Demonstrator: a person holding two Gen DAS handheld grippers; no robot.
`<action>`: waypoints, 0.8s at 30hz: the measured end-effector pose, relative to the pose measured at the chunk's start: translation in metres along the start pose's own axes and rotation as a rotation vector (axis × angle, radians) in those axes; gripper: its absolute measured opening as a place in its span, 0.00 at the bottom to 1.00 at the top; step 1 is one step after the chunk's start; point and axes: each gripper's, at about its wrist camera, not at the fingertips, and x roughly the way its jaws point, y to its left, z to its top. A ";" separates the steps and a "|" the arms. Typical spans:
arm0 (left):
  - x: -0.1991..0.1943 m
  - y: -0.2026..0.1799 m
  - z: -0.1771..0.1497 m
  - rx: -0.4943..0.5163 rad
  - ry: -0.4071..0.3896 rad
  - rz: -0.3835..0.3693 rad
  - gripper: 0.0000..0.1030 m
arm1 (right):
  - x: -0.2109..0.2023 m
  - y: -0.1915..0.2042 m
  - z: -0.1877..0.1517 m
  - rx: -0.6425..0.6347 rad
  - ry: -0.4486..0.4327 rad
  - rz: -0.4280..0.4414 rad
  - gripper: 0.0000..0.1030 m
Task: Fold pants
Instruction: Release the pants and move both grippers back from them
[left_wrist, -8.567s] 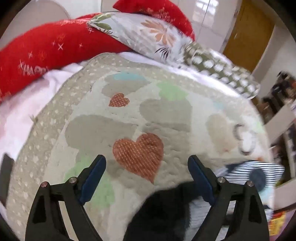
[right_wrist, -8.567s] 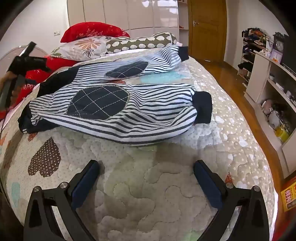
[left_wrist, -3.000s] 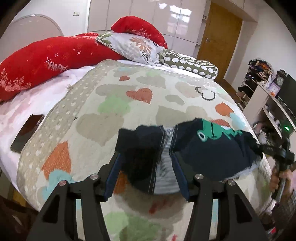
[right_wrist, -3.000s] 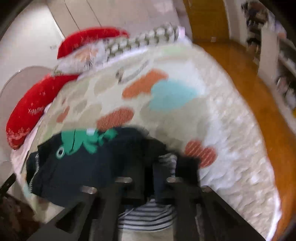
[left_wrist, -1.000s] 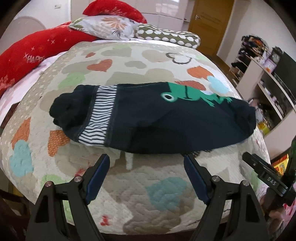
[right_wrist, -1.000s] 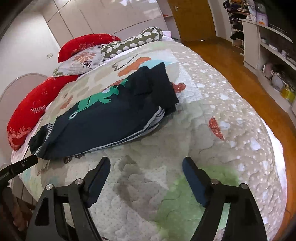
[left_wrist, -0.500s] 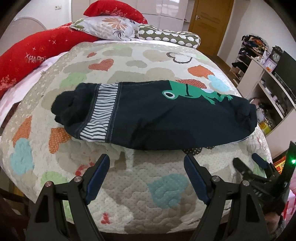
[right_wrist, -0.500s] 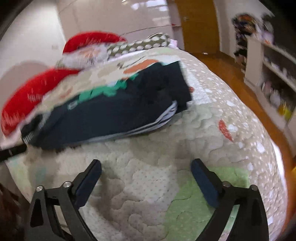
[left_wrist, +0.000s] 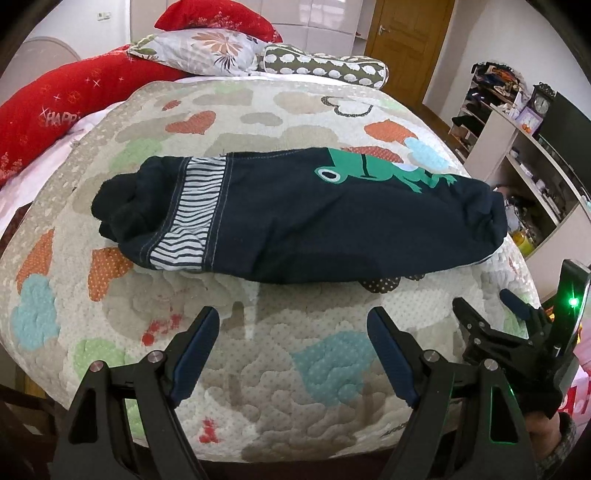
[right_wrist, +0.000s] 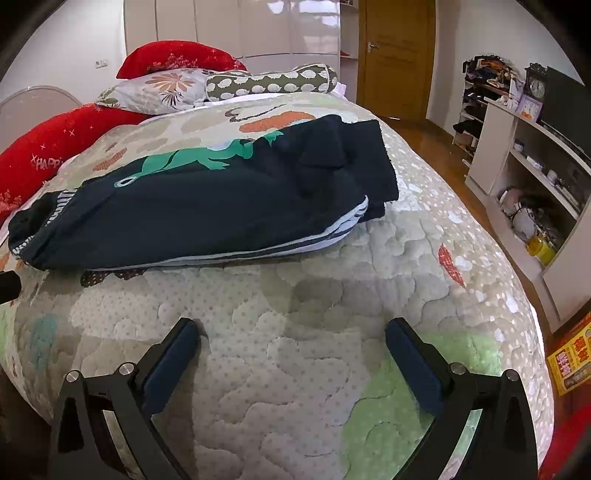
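Observation:
The dark navy pants (left_wrist: 295, 221) with a green frog print and a striped band lie folded lengthwise across the quilted bed (left_wrist: 258, 350). They also show in the right wrist view (right_wrist: 207, 206). My left gripper (left_wrist: 291, 321) is open and empty, hovering over the bed's near edge, short of the pants. My right gripper (right_wrist: 291, 332) is open and empty, over bare quilt in front of the pants' right end. The right gripper also shows in the left wrist view (left_wrist: 491, 306), at the lower right beside the bed.
Red, floral and spotted pillows (left_wrist: 207, 48) lie at the head of the bed. A white shelf unit (right_wrist: 524, 177) with clutter and a wooden door (right_wrist: 395, 55) stand to the right. The floor (right_wrist: 424, 136) runs along the bed's right side.
Both grippers, shut on the pants three seconds ago, have let go and pulled back toward the bed's near edge. The pants now lie flat. In the last half second little has moved.

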 end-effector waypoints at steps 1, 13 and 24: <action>0.000 0.000 0.000 0.003 0.002 0.003 0.79 | 0.000 0.001 0.000 0.001 -0.001 -0.003 0.99; 0.002 -0.023 -0.003 0.100 -0.003 0.080 0.79 | -0.002 0.004 -0.005 -0.005 -0.044 -0.003 0.99; 0.008 -0.025 0.002 0.102 0.031 0.074 0.79 | -0.004 0.002 -0.009 -0.013 -0.066 0.006 0.99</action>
